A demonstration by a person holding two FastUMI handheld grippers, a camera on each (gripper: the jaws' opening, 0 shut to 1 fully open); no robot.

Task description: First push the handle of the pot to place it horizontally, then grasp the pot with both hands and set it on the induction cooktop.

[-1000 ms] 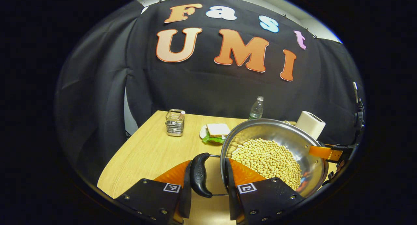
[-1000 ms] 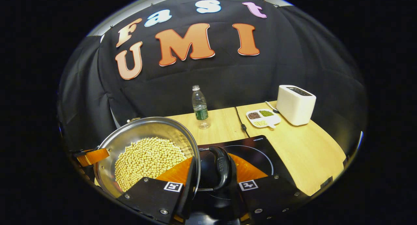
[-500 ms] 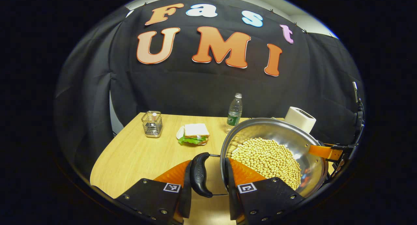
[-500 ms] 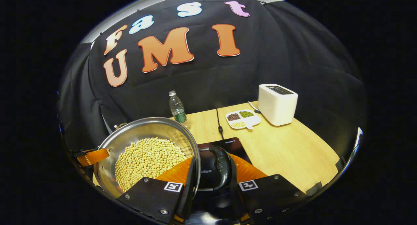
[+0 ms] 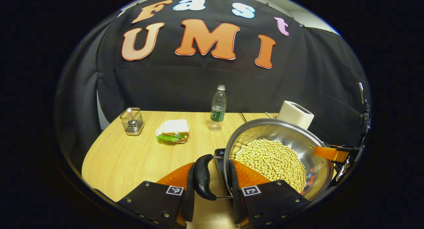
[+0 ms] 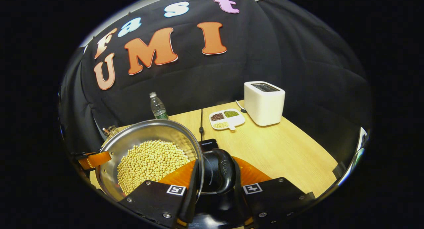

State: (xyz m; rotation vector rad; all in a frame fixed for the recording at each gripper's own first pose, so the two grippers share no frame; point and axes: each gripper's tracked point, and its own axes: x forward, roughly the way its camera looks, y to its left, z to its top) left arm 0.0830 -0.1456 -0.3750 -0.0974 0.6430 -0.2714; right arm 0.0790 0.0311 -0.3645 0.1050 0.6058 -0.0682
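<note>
Wooden table (image 5: 132,156), pot (image 5: 298,139) between hand-held grippers, left (image 5: 209,181) and right (image 6: 217,176) clamping its handles

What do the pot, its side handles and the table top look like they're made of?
Pot: polished metal, likely stainless steel, going by its mirror-like inner wall.
Side handles: glossy black, probably moulded plastic, on thin metal wire.
Table top: pale wood-grain surface, matte; could be laminate rather than solid wood.

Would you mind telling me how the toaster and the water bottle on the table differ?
The toaster is a white, opaque, boxy block with a slot on top; the water bottle is clear, slim and tall, with a green label. The toaster stands at the table's right end beside the divided dish; the water bottle stands nearer the middle. Both stand upright near the back edge.
</note>
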